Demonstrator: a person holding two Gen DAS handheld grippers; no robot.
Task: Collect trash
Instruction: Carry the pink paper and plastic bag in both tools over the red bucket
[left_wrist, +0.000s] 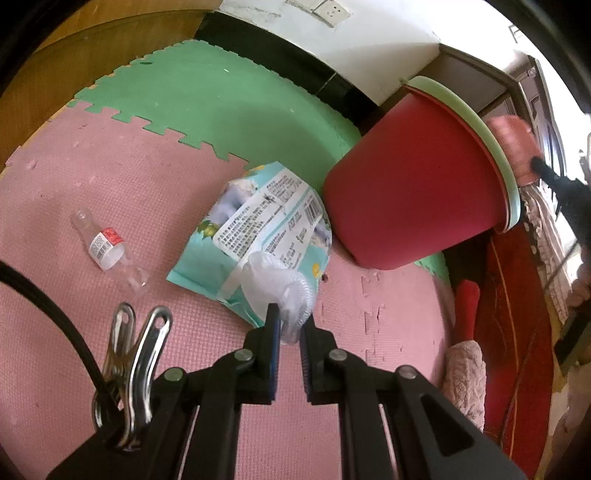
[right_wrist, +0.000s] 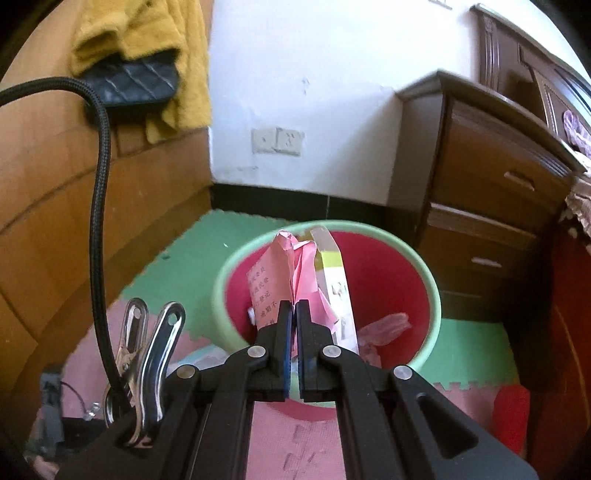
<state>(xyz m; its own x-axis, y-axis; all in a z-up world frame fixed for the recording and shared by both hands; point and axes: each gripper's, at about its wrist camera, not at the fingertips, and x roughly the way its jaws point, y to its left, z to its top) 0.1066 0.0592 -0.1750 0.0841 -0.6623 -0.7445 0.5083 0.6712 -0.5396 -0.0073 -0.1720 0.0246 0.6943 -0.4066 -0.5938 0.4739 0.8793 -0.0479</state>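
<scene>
Currently your right gripper (right_wrist: 294, 308) is clamped on pink paper (right_wrist: 282, 273) printed with unreadable Chinese characters, above the red bin (right_wrist: 388, 280). Your left gripper (left_wrist: 291, 319) pinches clear crumpled plastic (left_wrist: 280, 288); the bottle (left_wrist: 105, 245) at 9 o'clock has an illegible label.

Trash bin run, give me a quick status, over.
Right gripper shut on pink paper above red bin. Left gripper shut on clear plastic wrapper. Bottle, teal bag on mat. Nothing blocking.
</scene>
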